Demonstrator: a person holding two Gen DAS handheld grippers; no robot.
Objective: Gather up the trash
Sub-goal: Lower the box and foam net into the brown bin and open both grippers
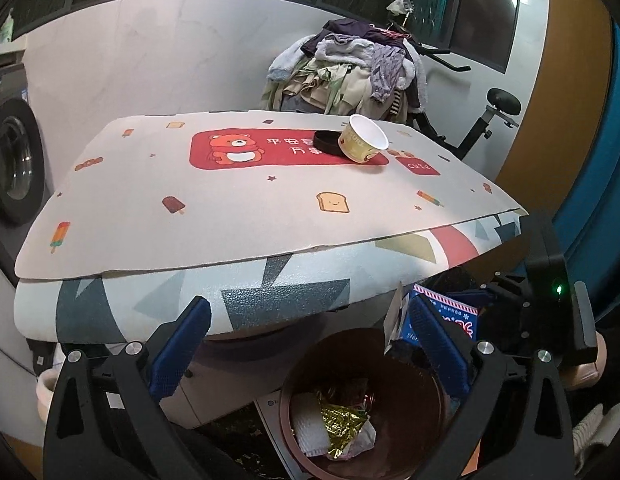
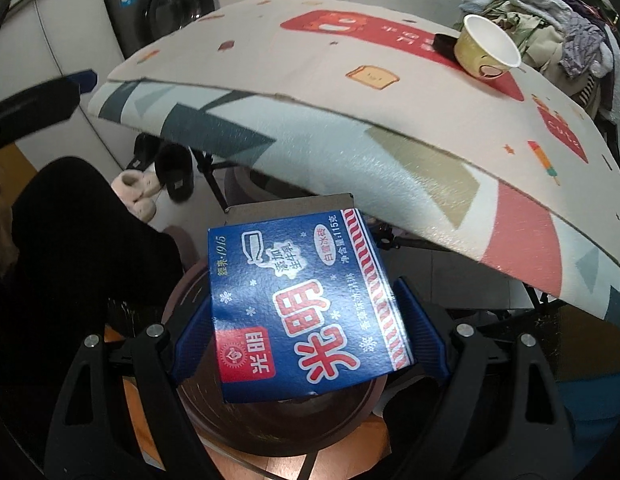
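Above one brown bin point(image 1: 434, 392), right tongs point(image 2: 305, 316) clamp one blue carton point(image 2: 301, 304); left tongs point(image 1: 310, 344) gape empty

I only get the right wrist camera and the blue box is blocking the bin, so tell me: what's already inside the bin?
Observer: Under the blue box, the left wrist view shows a crumpled gold foil wrapper on a white paper towel at the bottom of the brown bin.
Operator: Is the left gripper carrying anything?
Observer: No. The left gripper is wide open with nothing between its blue pads, pointing down toward the bin.
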